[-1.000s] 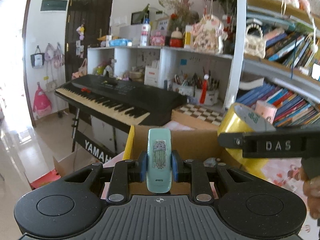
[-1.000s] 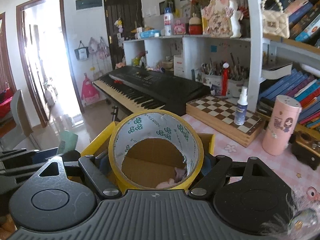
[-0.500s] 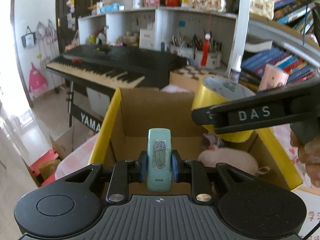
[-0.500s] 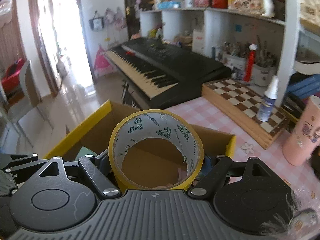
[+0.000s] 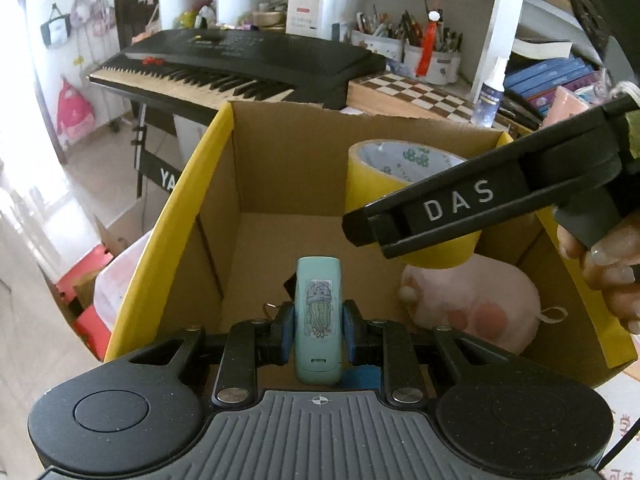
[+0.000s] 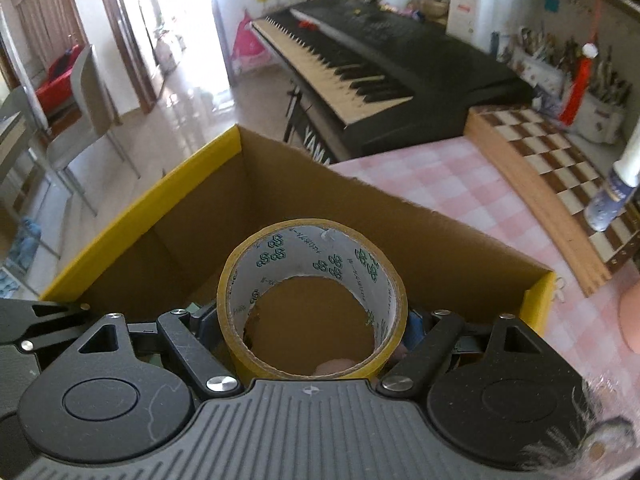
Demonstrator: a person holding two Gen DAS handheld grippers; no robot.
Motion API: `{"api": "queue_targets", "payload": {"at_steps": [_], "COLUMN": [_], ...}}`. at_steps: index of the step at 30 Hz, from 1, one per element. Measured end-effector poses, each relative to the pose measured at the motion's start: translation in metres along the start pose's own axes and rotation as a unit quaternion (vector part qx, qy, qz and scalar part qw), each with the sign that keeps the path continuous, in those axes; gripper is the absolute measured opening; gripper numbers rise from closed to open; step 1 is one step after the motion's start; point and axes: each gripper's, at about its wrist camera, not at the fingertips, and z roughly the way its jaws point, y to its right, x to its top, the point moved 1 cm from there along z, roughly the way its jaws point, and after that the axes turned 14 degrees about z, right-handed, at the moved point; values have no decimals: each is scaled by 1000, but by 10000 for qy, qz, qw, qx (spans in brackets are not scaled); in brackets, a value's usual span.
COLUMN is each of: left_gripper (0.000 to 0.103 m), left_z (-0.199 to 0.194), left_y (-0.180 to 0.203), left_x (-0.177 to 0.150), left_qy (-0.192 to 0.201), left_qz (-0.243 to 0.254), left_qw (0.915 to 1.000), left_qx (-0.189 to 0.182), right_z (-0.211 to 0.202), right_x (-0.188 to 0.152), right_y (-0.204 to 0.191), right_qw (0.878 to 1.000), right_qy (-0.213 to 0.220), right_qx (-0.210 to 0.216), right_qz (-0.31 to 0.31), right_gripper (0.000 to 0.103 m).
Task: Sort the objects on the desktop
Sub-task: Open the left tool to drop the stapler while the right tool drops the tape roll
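Observation:
My left gripper (image 5: 318, 334) is shut on a small mint-green device (image 5: 318, 312) with a jellyfish sticker, held over the near side of an open cardboard box (image 5: 188, 184) with yellow flaps. My right gripper (image 6: 312, 332) is shut on a roll of yellow tape (image 6: 312, 276) and holds it inside the box opening (image 6: 440, 248). In the left wrist view the tape roll (image 5: 384, 176) and the right gripper's black body (image 5: 480, 196) hang over the box's right half. A pink plush toy (image 5: 476, 300) lies on the box floor beneath the tape.
The box stands on a pink checked tabletop (image 6: 440, 176). A chessboard (image 6: 560, 168) and a spray bottle (image 6: 616, 188) are to the right. A black keyboard (image 5: 240, 64) stands behind the box. Shelves with pen pots (image 5: 432, 56) and books are at the back.
Both grippers have tilted downward and moved lower over the box. The tape roll now sits deeper in the box opening, above the plush toy. Both grips are unchanged.

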Motion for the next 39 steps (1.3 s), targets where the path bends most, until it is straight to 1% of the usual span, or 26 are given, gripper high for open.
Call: {"api": "queue_targets", "payload": {"at_steps": [5, 10, 13, 15, 18, 20, 22, 26, 31, 37, 39], "left_gripper": [23, 24, 27, 39, 49, 53, 55, 60, 66, 68, 72], "left_z": [1, 0, -2, -4, -8, -11, -14, -18, -26, -40, -45], "left_y": [2, 7, 7, 6, 7, 8, 8, 8, 10, 9, 7], "left_x": [1, 1, 2, 3, 3, 4, 4, 5, 6, 3, 2], "left_qy": [-43, -43, -6, 37, 141, 200, 251, 326, 438, 592, 666], "left_qz": [-29, 81, 39, -12, 3, 46, 80, 62, 127, 115, 80], "left_qw": [10000, 9997, 9998, 9998, 9997, 9995, 9993, 9990, 9984, 9975, 9969], "left_qx": [-19, 209, 199, 194, 197, 238, 281, 300, 328, 363, 404], "right_z": [13, 21, 24, 25, 27, 28, 28, 21, 6, -19, -30], "right_x": [2, 4, 1, -1, -3, -4, -4, -4, -3, -5, -7], "right_y": [1, 1, -2, -5, -8, -10, -11, -10, -11, -16, -17], "right_qw": [9997, 9992, 9987, 9984, 9979, 9975, 9974, 9980, 9991, 9999, 9997], "right_qy": [-235, -389, -500, -551, -622, -666, -675, -621, -406, 9, 189], "right_qx": [41, 61, 45, 35, 18, 21, 25, 65, 121, 149, 156], "right_qz": [4, 84, 9, -96, -190, -237, -254, -129, -39, 19, 52], "right_gripper": [81, 81, 81, 81, 81, 82, 82, 84, 84, 84, 84]}}
